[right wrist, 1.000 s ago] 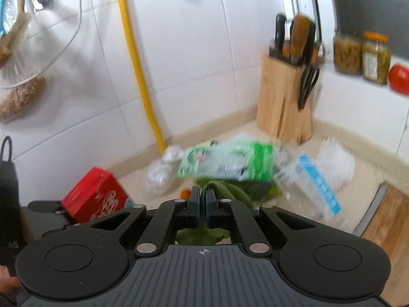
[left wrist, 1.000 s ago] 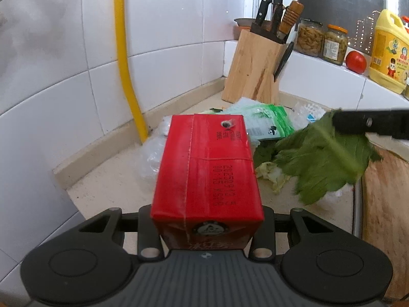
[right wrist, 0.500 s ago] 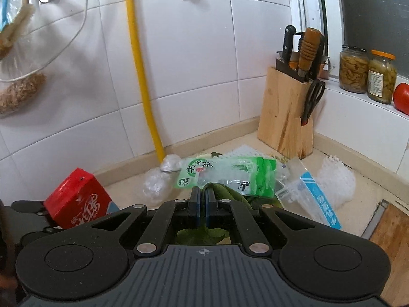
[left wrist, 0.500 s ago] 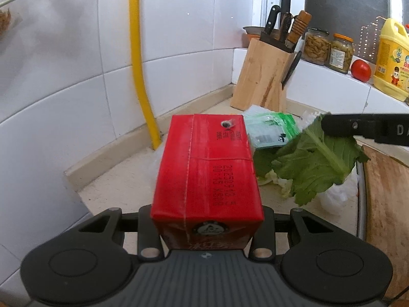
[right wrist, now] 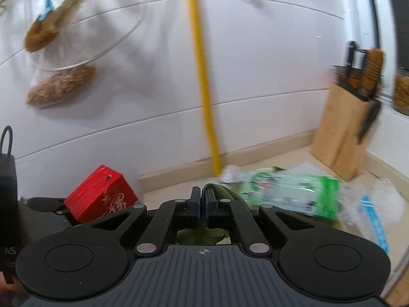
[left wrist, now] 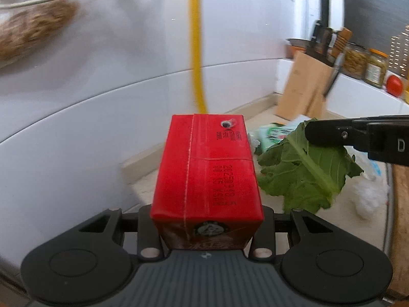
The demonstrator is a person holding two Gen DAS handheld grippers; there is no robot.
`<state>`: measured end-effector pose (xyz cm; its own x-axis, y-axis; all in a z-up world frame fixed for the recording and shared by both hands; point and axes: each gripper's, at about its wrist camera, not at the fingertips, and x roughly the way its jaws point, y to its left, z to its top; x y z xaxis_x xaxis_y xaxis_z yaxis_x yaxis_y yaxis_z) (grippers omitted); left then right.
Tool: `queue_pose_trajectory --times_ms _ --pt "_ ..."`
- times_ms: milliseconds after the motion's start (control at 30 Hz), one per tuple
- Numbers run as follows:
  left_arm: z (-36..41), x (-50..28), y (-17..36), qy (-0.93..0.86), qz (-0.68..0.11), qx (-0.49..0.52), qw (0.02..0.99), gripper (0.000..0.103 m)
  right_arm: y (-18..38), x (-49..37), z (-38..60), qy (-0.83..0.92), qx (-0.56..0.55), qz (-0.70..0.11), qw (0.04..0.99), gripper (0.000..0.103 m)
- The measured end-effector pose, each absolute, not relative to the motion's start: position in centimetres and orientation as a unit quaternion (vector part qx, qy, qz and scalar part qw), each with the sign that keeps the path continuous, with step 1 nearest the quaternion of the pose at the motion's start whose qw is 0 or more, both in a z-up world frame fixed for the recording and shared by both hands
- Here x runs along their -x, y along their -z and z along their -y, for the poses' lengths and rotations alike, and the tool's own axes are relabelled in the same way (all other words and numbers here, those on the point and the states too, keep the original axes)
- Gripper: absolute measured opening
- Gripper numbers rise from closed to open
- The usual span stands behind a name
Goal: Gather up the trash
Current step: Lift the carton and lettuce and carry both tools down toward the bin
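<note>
Both views have swung since a second ago: the knife block (left wrist: pixel 305 89) has slid from the centre top out toward 2 o'clock in the left wrist view, the yellow pipe (left wrist: pixel 196 51) now stands at 12, and the wall is smeared with blur. I read that as both of my hands carrying their loads off the counter pile together (toward a bin I cannot see in either view), so two pieces of trash are picked and what remains is the drop.

My left gripper (left wrist: pixel 204 230) sits partly apart, clamped on the red drink carton (left wrist: pixel 207 171), which fills the centre of its view with its punched straw hole at the far end. The grip looks the same as before, with no slip that I can see.

My right gripper (right wrist: pixel 202 204) has its pads pressed together on the green leaf (left wrist: pixel 306 171). In its own view, only a fold of leaf shows above and below the pads. In the left view, the leaf hangs off the black fingers at 3 o'clock, clear of the counter.

Left behind on the counter at 4 o'clock of the right view are the green-printed plastic bag (right wrist: pixel 294 194) and a crumpled clear wrapper (right wrist: pixel 368 209).
</note>
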<state>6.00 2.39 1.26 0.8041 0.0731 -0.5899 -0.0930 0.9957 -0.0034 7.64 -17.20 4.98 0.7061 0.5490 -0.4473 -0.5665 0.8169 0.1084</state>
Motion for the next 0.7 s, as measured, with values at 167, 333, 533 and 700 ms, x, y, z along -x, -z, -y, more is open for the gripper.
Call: queue_pose_trajectory --times_ms 167,333,533,700 --pt "-4.9 -4.3 -1.2 -0.088 -0.308 0.028 0.947 0.034 -4.9 -7.2 14.1 -0.347 0.029 -0.235 0.908 0.005" --pt "-7.2 -2.6 -0.8 -0.129 -0.312 0.037 0.941 0.034 -4.7 -6.8 10.9 -0.389 0.044 -0.237 0.889 0.005" --pt "-9.9 -1.1 0.4 -0.167 -0.327 0.052 0.928 0.034 -3.5 -6.1 7.1 -0.431 0.060 -0.252 0.864 0.005" --pt "-11.6 -0.4 1.7 -0.191 -0.345 0.067 0.917 0.034 -1.8 -5.7 4.5 -0.454 0.071 -0.275 0.845 0.005"
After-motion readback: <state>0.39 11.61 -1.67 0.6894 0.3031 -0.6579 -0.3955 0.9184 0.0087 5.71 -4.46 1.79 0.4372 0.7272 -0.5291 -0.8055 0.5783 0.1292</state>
